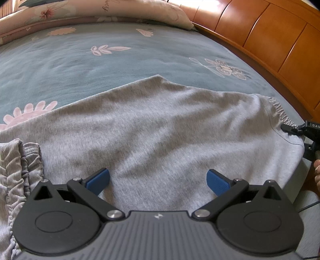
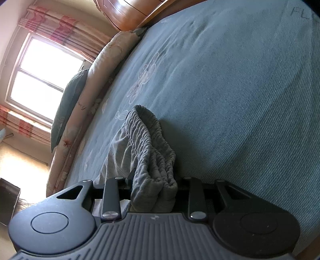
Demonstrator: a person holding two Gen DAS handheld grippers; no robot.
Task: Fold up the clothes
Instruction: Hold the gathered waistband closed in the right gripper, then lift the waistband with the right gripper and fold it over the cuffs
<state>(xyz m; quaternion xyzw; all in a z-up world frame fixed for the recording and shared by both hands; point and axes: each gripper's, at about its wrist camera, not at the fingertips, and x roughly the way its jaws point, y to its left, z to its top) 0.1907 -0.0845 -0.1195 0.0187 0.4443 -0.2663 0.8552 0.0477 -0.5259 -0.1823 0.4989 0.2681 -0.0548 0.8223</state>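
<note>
So closest to the left wrist camera, the left claw (image 1: 158, 182) is spread wide, blue pads (image 1: 99, 181) well apart, hovering just over the grey knit garment (image 1: 160, 124) and not gripping anything. That garment (looks like sweatpants or shorts, can't tell which) is spread mostly flat across the teal bedsheet with pink flower print (image 1: 80, 60). A ruched elastic waistband (image 1: 18, 170) bunches up at the near left, beside the claw body.

Over on the right wrist camera, the right claw (image 2: 154, 188) is pressed together on a gathered elastic band of the same grey garment, the fabric wadded up between the fingers and bulging back toward the camera. In the left view you can see that claw at the far right edge, pinching the garment's corner near the edge of the bed.

Further back there's a pink floral pillow (image 1: 112, 10) at the far side of the bed, the glossy orange wooden headboard (image 1: 260, 36) along the right, and a bright window with red-striped curtains (image 2: 46, 66) beyond.
</note>
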